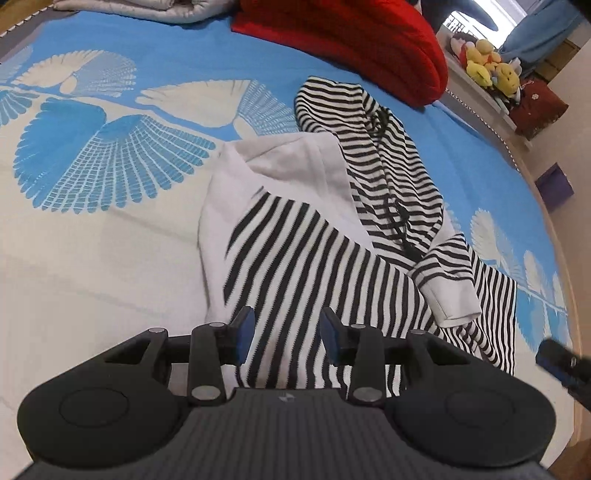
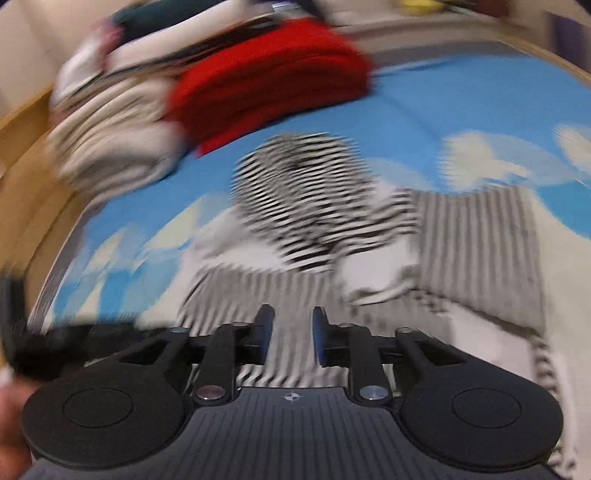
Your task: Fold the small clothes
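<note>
The striped top [image 1: 332,266] is spread on the bedspread [image 1: 92,258] directly below and ahead of the left tongs [image 1: 287,334], its hem passing under the fingertips and its long axis running away from them toward the hood [image 1: 332,107] at the far end. The left jaws stand apart with striped cloth seen in the gap; the pads are not seen pressing on it, so nothing is judged to be gripped. The right tongs [image 2: 293,332] are seen over the same hem in a heavily blurred view, jaws parted and apparently empty; in the left view one dark tip of them [image 1: 557,356] shows at the right edge, just beside the hem's right corner. A sleeve with a white cuff [image 1: 456,299] is laid across the body, ahead and to the right of the left tongs, and the white lining [image 1: 295,166] is turned out ahead and slightly left. The hem is thus within reach of both tongs, the left nearer its middle, the right nearer its corner. A red knit [image 1: 354,40] lies beyond the hood, well apart, and grey bedding [image 1: 129,9] farther left. Nothing stands between either pair and the hem; the folded-over sleeve is likely to shift if the hem is lifted.
</note>
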`<move>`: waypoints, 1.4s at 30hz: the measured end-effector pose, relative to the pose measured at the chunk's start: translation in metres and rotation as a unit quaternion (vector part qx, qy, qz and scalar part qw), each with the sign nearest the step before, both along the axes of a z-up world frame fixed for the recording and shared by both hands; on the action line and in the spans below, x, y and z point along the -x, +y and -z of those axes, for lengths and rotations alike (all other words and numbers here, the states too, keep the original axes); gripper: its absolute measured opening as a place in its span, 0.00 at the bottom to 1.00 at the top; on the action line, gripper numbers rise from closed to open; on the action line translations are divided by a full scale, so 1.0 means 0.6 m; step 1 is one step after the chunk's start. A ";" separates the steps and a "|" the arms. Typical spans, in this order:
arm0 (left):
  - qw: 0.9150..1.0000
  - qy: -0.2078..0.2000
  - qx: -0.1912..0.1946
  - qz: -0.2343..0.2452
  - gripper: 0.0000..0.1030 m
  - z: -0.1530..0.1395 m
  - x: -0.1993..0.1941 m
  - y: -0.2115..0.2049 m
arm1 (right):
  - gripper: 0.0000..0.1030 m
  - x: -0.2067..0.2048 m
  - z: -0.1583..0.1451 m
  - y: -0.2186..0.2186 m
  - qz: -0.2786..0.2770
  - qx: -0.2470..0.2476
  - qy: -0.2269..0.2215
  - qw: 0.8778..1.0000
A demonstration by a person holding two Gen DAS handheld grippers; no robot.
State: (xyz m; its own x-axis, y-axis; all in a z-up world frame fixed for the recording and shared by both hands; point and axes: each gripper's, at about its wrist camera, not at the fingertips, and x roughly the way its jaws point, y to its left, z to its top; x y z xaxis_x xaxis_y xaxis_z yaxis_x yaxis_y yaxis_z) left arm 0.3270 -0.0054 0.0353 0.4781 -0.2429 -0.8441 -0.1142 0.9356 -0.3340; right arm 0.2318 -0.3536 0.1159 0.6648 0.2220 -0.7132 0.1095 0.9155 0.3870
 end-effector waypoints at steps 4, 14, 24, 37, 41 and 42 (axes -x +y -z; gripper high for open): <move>1.000 0.002 -0.004 0.000 0.42 0.004 -0.002 -0.011 | 0.35 -0.011 0.049 -0.041 0.052 -0.009 0.000 0.999; 1.000 -0.010 0.001 -0.021 0.42 -0.007 -0.013 -0.015 | 0.49 -0.088 0.158 -0.048 0.109 -0.031 0.055 0.992; 1.000 -0.016 0.003 -0.003 0.42 -0.017 -0.009 -0.014 | 0.45 -0.114 0.186 -0.037 0.134 -0.018 0.069 0.988; 1.000 -0.019 -0.003 -0.009 0.42 -0.022 -0.006 0.007 | 0.00 -0.083 0.054 0.020 0.033 0.073 -0.137 0.987; 1.000 -0.019 -0.005 -0.017 0.42 -0.022 -0.005 0.018 | 0.00 -0.042 -0.015 0.056 -0.076 0.058 -0.253 0.963; 1.000 -0.018 -0.005 -0.021 0.42 -0.022 -0.005 0.021 | 0.00 -0.034 -0.027 0.059 -0.103 0.029 -0.271 0.957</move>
